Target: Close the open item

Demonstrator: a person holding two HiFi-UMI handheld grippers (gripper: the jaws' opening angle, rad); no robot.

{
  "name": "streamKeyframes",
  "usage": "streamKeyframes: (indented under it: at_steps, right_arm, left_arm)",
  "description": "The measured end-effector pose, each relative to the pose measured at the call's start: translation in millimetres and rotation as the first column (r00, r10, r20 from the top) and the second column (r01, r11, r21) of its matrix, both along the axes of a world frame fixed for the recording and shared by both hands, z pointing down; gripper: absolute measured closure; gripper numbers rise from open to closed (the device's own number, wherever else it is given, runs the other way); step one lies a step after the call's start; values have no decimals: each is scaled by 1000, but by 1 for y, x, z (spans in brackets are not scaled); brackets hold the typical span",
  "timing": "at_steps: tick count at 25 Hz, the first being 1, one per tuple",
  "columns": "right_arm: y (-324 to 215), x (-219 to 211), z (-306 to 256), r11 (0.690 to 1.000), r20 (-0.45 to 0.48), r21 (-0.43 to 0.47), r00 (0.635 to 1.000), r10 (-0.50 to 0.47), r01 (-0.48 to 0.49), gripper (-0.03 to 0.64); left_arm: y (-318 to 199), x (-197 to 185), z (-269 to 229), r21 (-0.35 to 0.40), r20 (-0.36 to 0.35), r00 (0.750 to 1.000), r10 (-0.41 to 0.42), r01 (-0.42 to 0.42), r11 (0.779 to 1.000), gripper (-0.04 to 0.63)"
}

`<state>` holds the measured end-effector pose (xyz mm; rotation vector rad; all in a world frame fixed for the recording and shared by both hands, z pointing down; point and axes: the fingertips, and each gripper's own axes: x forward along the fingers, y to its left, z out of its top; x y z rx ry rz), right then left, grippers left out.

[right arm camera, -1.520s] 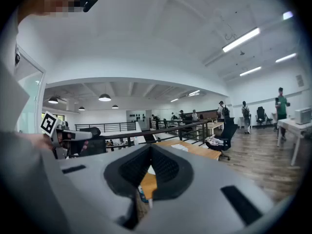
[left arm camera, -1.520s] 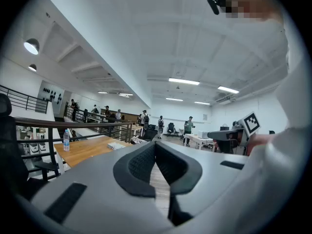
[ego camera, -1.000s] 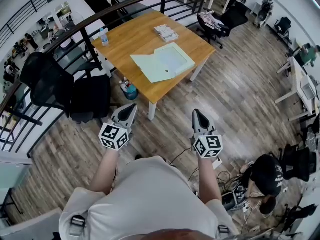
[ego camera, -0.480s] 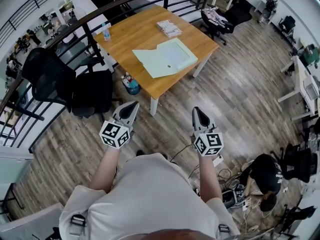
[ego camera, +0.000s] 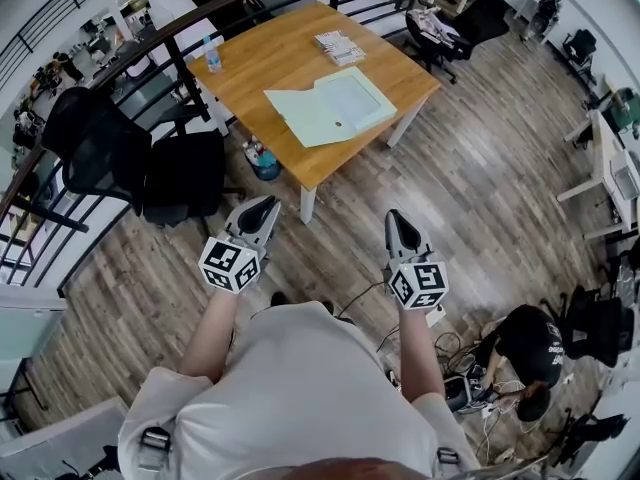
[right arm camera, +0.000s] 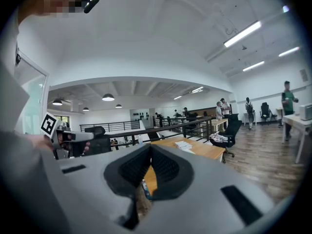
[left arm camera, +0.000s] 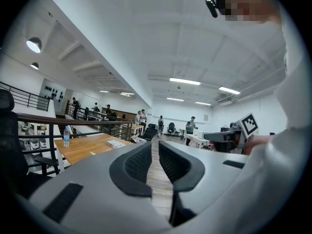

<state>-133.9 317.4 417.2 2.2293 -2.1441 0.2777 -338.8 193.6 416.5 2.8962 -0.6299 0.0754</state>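
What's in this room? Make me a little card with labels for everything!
place: big office with a wood floor
table: wooden, with things on top
on the table: open folder, water bottle, stack of papers
folder state: lying flat and open, not yet closed
left claw: empty, jaws a little apart, just been opening
right claw: empty, jaws shut
claws and table: both held in the air, short of the table
nearby: black chair beside the table; person sitting on the floor
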Motion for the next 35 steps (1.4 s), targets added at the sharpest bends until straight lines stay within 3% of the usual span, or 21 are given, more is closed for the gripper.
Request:
streamKeyframes:
  at_steps: [16,35]
  right_arm:
    - [5,27,9,999,4,-8,999,-48,48,614]
    - [5,63,26,997,30,-40,997,-65,66,614]
  left_arm:
    - [13,20,10,-9,21,998,-53,54,999,492]
    - [25,52,29,-45,46,996,-76,79,996,497]
